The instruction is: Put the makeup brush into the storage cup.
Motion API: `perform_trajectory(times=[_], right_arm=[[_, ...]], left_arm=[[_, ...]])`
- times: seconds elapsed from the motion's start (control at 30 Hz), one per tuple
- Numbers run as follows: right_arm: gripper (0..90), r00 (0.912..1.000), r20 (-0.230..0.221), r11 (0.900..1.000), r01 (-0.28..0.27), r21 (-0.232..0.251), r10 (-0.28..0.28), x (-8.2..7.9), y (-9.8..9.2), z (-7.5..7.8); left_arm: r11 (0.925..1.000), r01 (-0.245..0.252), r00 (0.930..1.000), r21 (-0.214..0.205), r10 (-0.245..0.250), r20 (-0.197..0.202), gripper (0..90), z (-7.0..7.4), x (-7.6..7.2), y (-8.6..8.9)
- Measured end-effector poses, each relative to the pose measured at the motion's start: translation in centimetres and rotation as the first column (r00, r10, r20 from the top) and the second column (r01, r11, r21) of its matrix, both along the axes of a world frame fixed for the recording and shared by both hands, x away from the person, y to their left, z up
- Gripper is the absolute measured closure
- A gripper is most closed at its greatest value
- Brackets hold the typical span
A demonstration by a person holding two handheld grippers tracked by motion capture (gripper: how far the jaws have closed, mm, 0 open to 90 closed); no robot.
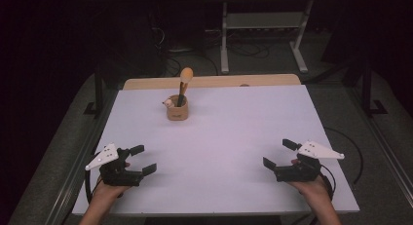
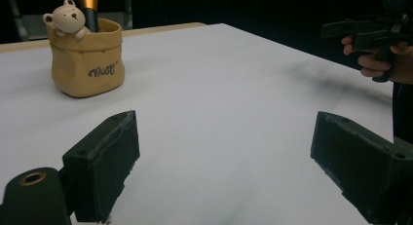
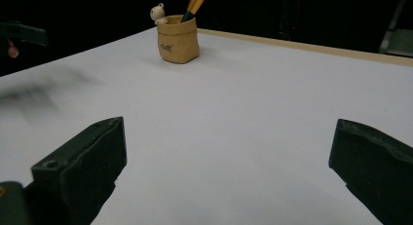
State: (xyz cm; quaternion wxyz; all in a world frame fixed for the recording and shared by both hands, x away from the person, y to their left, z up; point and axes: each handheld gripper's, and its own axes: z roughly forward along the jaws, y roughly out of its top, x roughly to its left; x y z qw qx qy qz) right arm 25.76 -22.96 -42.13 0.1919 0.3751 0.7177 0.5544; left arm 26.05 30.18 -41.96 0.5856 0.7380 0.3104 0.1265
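A tan bag-shaped pot with a small bear figure on its rim stands at the back of the white table top. A brush with a tan head and dark handle stands tilted in the pot. My left gripper rests near the front left, open and empty. My right gripper rests near the front right, open and empty. Both point inward over the bare table.
A wooden strip runs along the table's far edge. Behind it stand a grey metal frame and cables on a dark floor. The right hand and its gripper appear far off in the left gripper view.
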Motion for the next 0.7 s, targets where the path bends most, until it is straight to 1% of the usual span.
perform_trajectory(times=[0.1, 0.23, 0.27, 0.33, 0.47, 0.67, 0.7], right_arm=[[0.0, 1.0000, -0.002, 1.0000, -0.003, -0.007, 0.003, -0.01, 0.10, -0.08], [0.0, 1.0000, -0.007, 0.9999, 0.002, -0.011, -0.002, -0.08, 0.10, -0.09], [0.0, 1.0000, -0.007, 0.9999, 0.004, -0.011, -0.004, -0.07, 0.06, -0.10], [0.0, 1.0000, -0.005, 0.9999, 0.003, -0.015, -0.003, -0.04, 0.00, -0.13], [0.0, 1.0000, -0.003, 0.9998, 0.002, -0.019, -0.002, -0.01, -0.03, -0.17], [0.0, 1.0000, -0.001, 0.9998, 0.004, -0.018, -0.004, -0.02, -0.07, -0.17], [0.0, 1.0000, -0.003, 0.9998, 0.005, -0.017, -0.005, -0.03, -0.08, -0.16]], left_arm=[[1.0000, 0.000, 1.0000, -0.006, 0.000, 0.000, 10.1, -0.01, 0.01, -0.05], [0.9999, 0.009, 1.0000, 0.005, -0.009, -0.002, 10.1, -0.11, 0.04, -0.23], [1.0000, 0.008, 1.0000, -0.001, -0.008, -0.005, 10.1, -0.12, 0.01, -0.30], [1.0000, 0.010, 0.9999, 0.000, -0.010, -0.006, 10.1, -0.13, -0.01, -0.34], [0.9998, 0.017, 0.9999, 0.012, -0.017, -0.004, 10.1, -0.15, 0.03, -0.38], [0.9998, 0.022, 0.9997, 0.004, -0.022, -0.010, 10.1, -0.16, 0.01, -0.69], [0.9996, 0.025, 0.9996, 0.013, -0.025, -0.012, 10.1, -0.15, 0.03, -0.71]])
